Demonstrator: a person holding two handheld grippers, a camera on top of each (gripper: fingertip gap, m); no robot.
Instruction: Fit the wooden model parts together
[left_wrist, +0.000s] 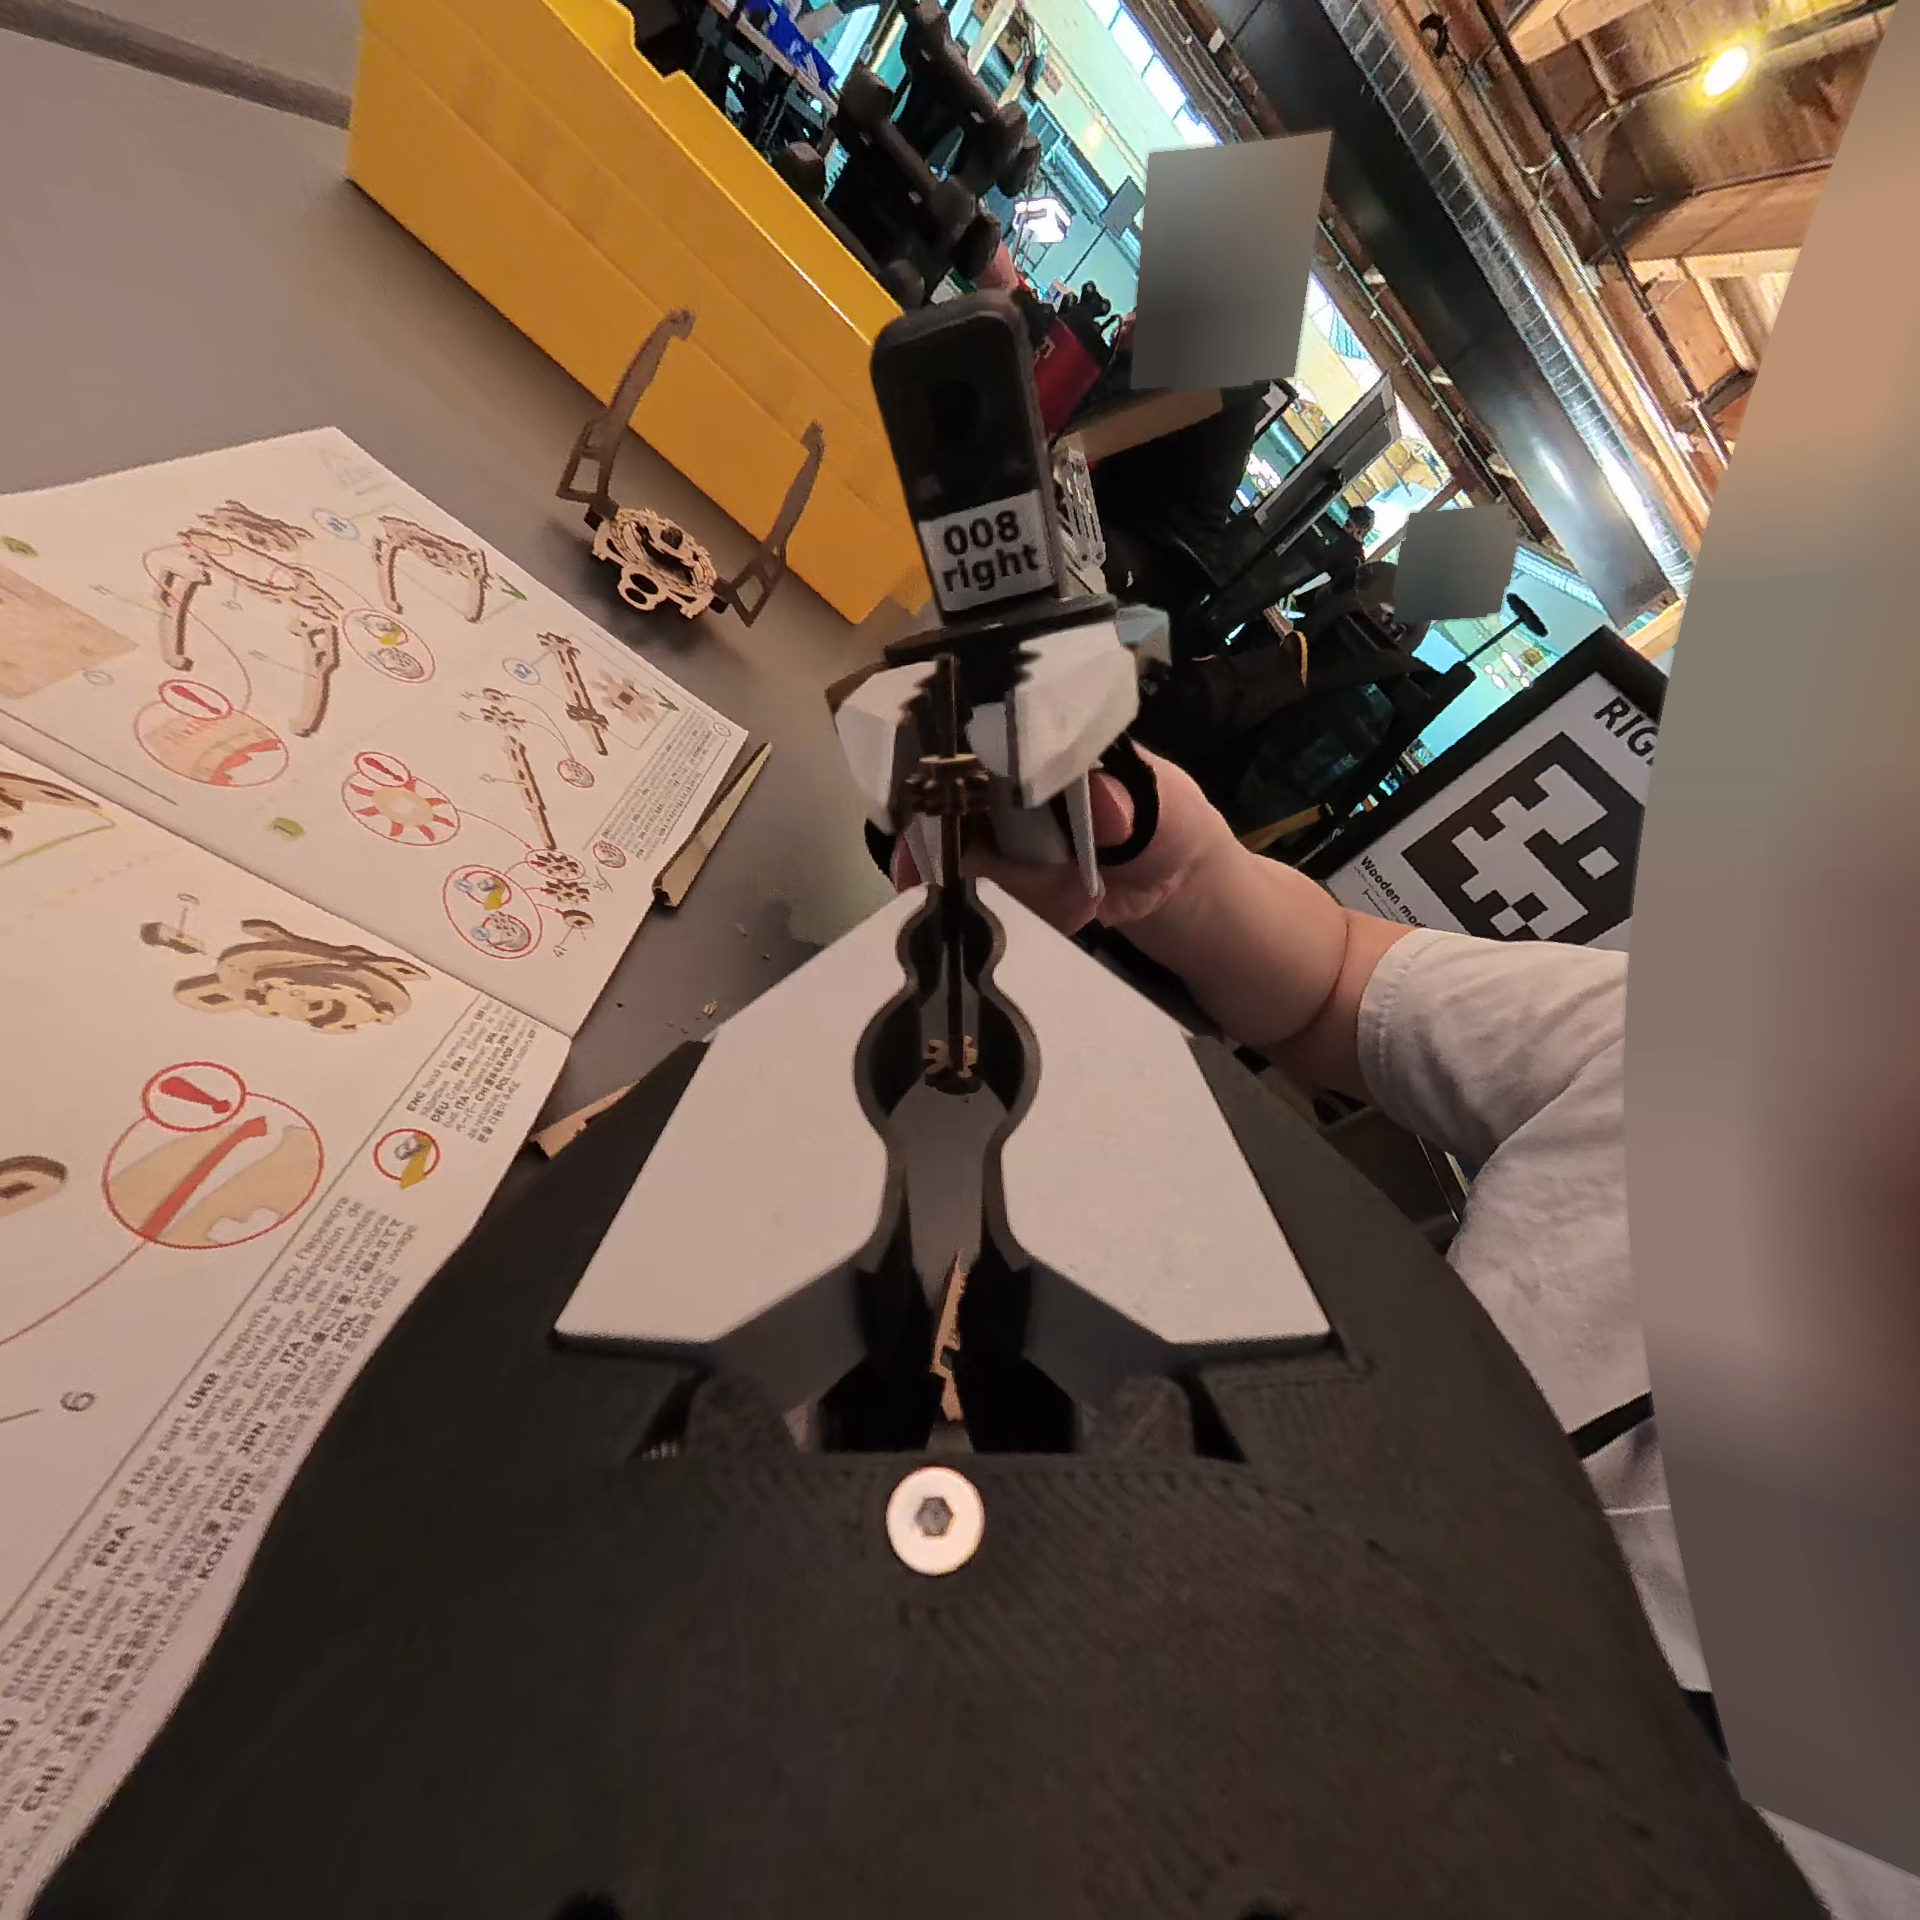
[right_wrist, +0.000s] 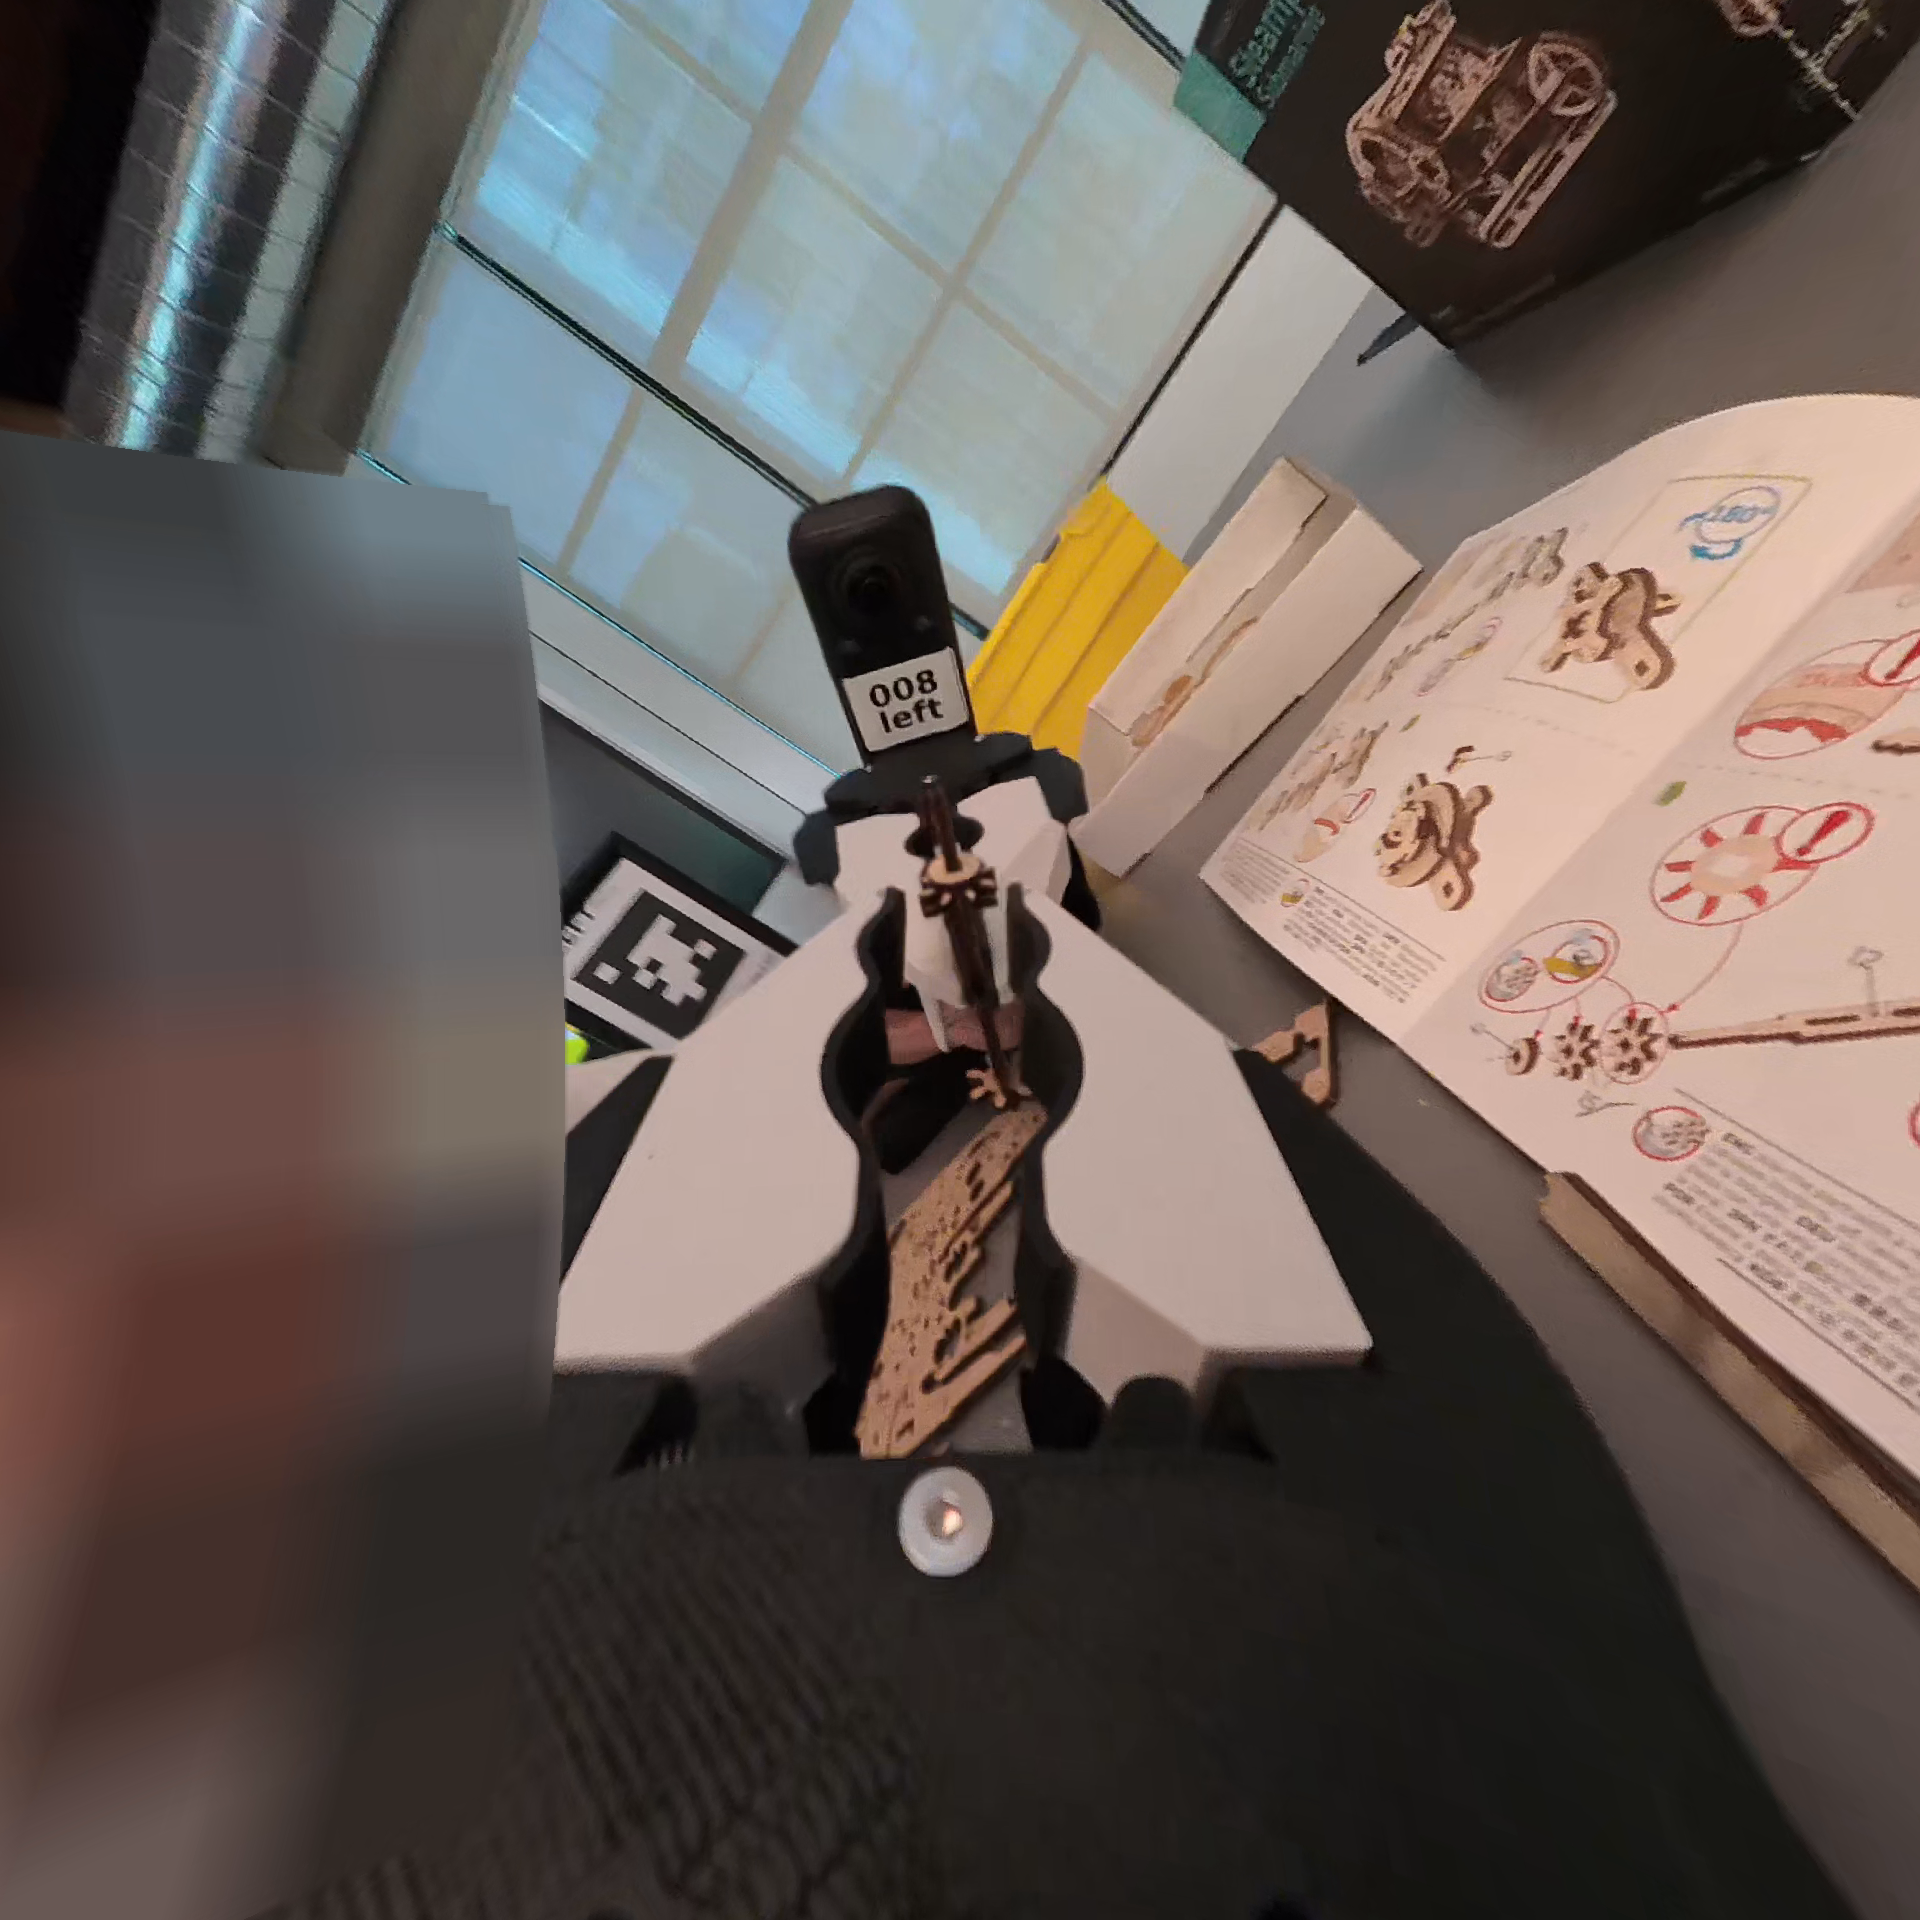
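A thin dark wooden stick (left_wrist: 948, 935) carrying two small gear pieces (left_wrist: 940, 784) runs between my two grippers, which face each other tip to tip above the grey table (left_wrist: 208, 312). My left gripper (left_wrist: 948, 909) is shut on the stick's near end. The right gripper (left_wrist: 977, 831) faces me with the stick in its jaws, held by a person's hand (left_wrist: 1143, 862). In the right wrist view, my right gripper (right_wrist: 951, 904) is shut on a flat perforated wooden part (right_wrist: 956, 1247). The stick (right_wrist: 966, 956) leads from it into the left gripper (right_wrist: 935, 831).
An open instruction booklet (left_wrist: 312, 831) lies on the table and also shows in the right wrist view (right_wrist: 1662, 883). A partly built wooden model (left_wrist: 665, 561) stands by a yellow bin (left_wrist: 623, 229). Wooden offcuts (left_wrist: 717, 821) (right_wrist: 1299, 1049), a white box (right_wrist: 1247, 665) and a dark model box (right_wrist: 1507, 156) lie around. The grippers are tip to tip, or close to it. The partly built wooden model (left_wrist: 665, 561) is about equally far from each gripper, around 20 cm.
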